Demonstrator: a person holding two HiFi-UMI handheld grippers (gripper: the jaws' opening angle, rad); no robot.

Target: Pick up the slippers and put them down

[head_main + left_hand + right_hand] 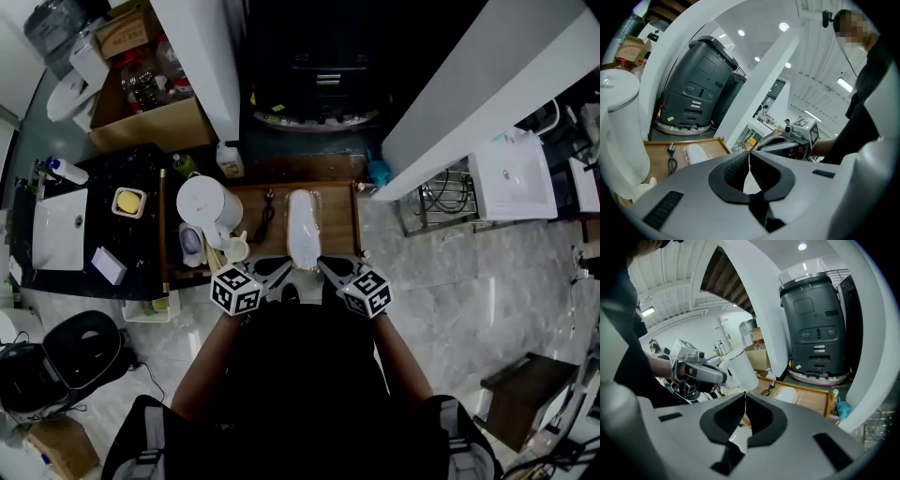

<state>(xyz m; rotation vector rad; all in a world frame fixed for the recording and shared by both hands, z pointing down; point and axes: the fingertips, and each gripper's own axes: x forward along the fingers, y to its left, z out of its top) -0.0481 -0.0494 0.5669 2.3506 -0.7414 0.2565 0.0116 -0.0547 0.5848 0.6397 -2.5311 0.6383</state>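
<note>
A white slipper in clear wrapping point(302, 228) lies lengthwise on a low wooden tray table point(342, 220). It also shows in the left gripper view point(696, 152) and the right gripper view point(790, 394). My left gripper point(280, 267) and right gripper point(329, 266) hover side by side at the near end of the slipper, pointing toward it. Both are shut, their pads pressed together with nothing between them, as seen in the left gripper's point(749, 158) and the right gripper's point(744, 400) own views. Each gripper sees the other: the right one point(787, 139) and the left one point(701, 373).
A white lidded bin point(208, 206) and a black power cable point(265, 217) share the tray's left side. A dark grey machine point(314, 75) stands behind it. A black counter with a sink point(56, 230) is left; a white basin point(511, 178) is right.
</note>
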